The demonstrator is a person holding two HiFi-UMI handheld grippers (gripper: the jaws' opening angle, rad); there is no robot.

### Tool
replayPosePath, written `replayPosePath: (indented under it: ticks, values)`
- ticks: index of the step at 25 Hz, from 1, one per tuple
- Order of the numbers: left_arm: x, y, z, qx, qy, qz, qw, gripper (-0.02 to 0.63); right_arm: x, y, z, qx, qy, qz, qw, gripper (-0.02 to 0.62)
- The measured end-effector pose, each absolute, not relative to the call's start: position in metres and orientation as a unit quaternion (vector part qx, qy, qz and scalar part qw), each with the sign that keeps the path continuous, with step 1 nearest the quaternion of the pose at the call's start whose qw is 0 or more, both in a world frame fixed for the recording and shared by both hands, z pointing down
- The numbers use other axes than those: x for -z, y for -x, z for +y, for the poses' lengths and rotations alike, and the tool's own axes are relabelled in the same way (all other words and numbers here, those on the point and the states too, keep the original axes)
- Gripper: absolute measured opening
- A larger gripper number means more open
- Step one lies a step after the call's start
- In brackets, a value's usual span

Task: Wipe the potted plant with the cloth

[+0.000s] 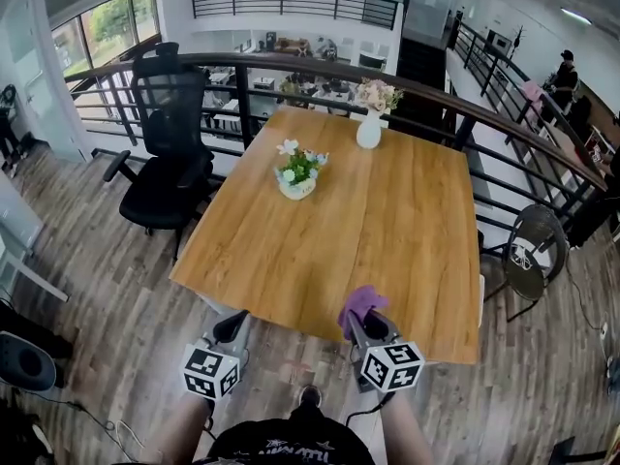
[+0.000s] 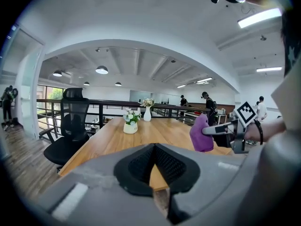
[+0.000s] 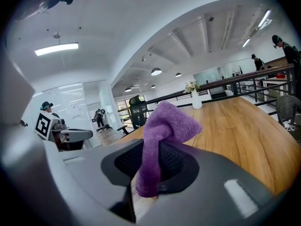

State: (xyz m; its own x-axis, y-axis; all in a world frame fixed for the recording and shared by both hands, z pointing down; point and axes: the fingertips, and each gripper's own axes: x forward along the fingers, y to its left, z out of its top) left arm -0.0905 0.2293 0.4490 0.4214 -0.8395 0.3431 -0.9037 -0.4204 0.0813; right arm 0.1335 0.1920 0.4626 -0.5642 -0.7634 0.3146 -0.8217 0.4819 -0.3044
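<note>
The right gripper [image 1: 364,322] is clamped on the purple cloth [image 1: 360,304], well apart from the potted plant [image 1: 298,173] on the tabletop [image 1: 407,250]. The left gripper [image 1: 231,326] is closed and empty. I think it should go to the plant slowly and wipe softly, so the pot stays up.

potted plant [image 1: 297,171] on table [image 1: 407,231], vase [image 1: 369,129] behind

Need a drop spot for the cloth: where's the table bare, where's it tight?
Bare: the table across its whole near half, front edge up to the potted plant, plus the right side nearer than the vase. Tightest: the far end, where plant and vase stand apart.
</note>
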Motion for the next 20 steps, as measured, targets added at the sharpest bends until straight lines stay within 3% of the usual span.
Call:
replayPosePath:
  ticks: [20]
  values:
    - [-0.454, 0.09, 0.163, -0.129, -0.799, -0.571, 0.142, 0.002, -0.492, -0.134, 0.118, -0.244, -0.416, -0.872, 0.081, 0.086]
